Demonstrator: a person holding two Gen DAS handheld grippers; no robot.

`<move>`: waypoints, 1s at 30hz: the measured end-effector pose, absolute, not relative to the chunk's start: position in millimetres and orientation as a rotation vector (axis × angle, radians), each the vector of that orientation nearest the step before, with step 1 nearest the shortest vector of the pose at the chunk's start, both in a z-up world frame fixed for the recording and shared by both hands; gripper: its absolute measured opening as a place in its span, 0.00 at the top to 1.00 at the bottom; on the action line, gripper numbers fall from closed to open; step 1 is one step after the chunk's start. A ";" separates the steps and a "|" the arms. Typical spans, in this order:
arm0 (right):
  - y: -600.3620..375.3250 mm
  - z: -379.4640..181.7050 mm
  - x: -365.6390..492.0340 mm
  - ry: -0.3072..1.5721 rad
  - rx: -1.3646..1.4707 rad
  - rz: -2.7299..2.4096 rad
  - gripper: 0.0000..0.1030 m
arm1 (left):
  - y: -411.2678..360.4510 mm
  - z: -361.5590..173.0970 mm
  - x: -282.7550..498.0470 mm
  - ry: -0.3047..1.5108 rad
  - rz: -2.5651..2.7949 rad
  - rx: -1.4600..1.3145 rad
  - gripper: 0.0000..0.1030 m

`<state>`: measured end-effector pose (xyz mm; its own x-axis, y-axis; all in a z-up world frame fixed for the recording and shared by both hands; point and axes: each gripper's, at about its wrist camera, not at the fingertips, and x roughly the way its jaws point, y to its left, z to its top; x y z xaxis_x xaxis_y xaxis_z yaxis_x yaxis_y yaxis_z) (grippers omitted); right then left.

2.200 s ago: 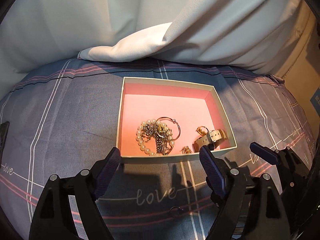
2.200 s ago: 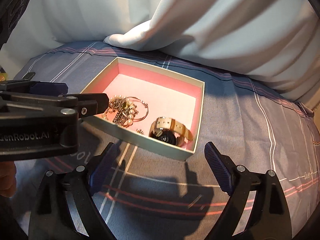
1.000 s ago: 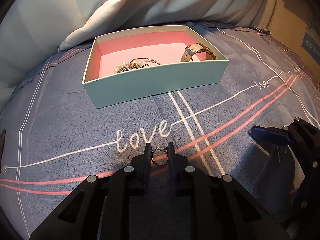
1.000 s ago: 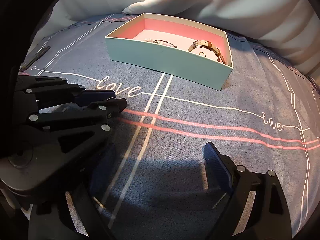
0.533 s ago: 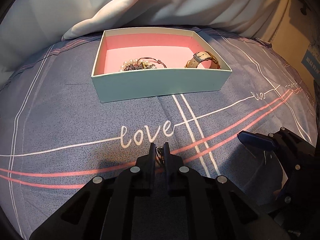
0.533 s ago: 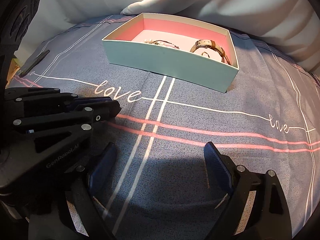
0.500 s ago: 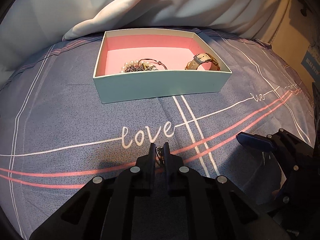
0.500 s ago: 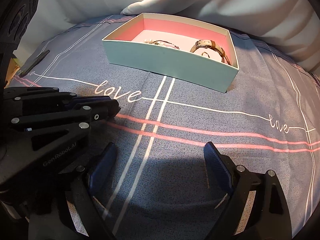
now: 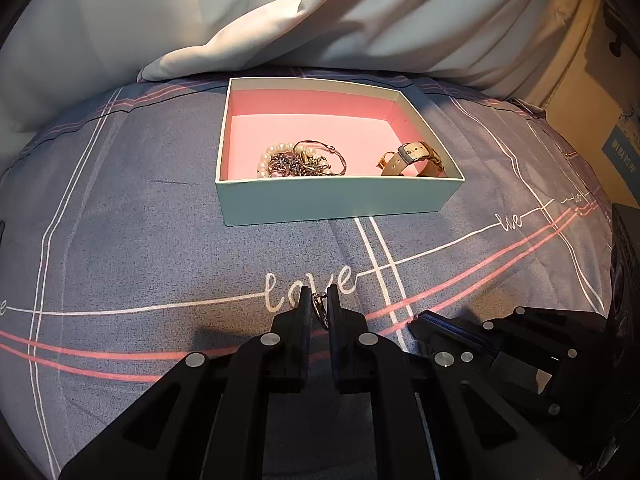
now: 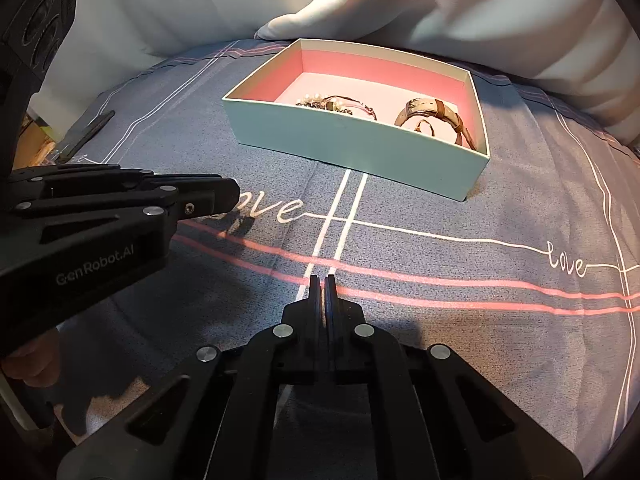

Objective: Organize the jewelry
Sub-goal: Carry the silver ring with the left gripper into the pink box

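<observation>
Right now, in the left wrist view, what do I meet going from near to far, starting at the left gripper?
Left gripper shut on a small ring → the word love on the bedsheet → box front wall → pearl bracelet inside → white duvet.

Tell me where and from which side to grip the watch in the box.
Grip the watch by the top arc of its tan strap, coming from above. It stands looped on edge near the box wall, so the sides are blocked and only the strap's arc is exposed.
</observation>
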<state>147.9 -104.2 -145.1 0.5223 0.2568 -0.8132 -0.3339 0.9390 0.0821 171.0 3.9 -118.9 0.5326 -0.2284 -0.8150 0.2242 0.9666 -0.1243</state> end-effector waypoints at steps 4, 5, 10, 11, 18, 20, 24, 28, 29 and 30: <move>-107.3 -135.2 155.1 0.936 -0.084 0.336 0.97 | 2.5 -112.6 174.9 0.965 -0.269 -0.016 0.92; -108.1 -132.2 156.6 0.930 -0.080 0.330 0.97 | 1.9 -111.1 176.3 0.967 -0.267 -0.026 0.92; -108.0 -118.7 163.4 0.902 -0.084 0.322 0.97 | -2.3 -97.5 180.3 0.945 -0.280 -0.035 0.92; -108.2 -116.4 165.2 0.897 -0.086 0.320 0.97 | -2.6 -95.0 181.9 0.944 -0.284 -0.040 0.92; -114.6 -90.7 176.7 0.842 -0.088 0.313 0.97 | -6.8 -76.2 195.6 0.920 -0.278 -0.054 0.92; -115.8 -80.7 181.5 0.821 -0.093 0.308 0.97 | -7.8 -70.8 201.0 0.910 -0.277 -0.052 0.92; -116.3 -64.5 195.1 0.791 -0.116 0.292 0.97 | -7.5 -57.6 212.6 0.888 -0.265 -0.055 0.92; -115.9 -57.9 211.1 0.785 -0.125 0.284 0.97 | -9.5 -43.5 225.5 0.870 -0.254 -0.048 0.92; -115.0 -56.5 213.3 0.781 -0.131 0.280 0.97 | -10.2 -39.3 228.4 0.863 -0.254 -0.049 0.92; -114.3 -55.2 216.3 0.778 -0.137 0.280 0.97 | -10.3 -35.7 231.0 0.856 -0.252 -0.050 0.92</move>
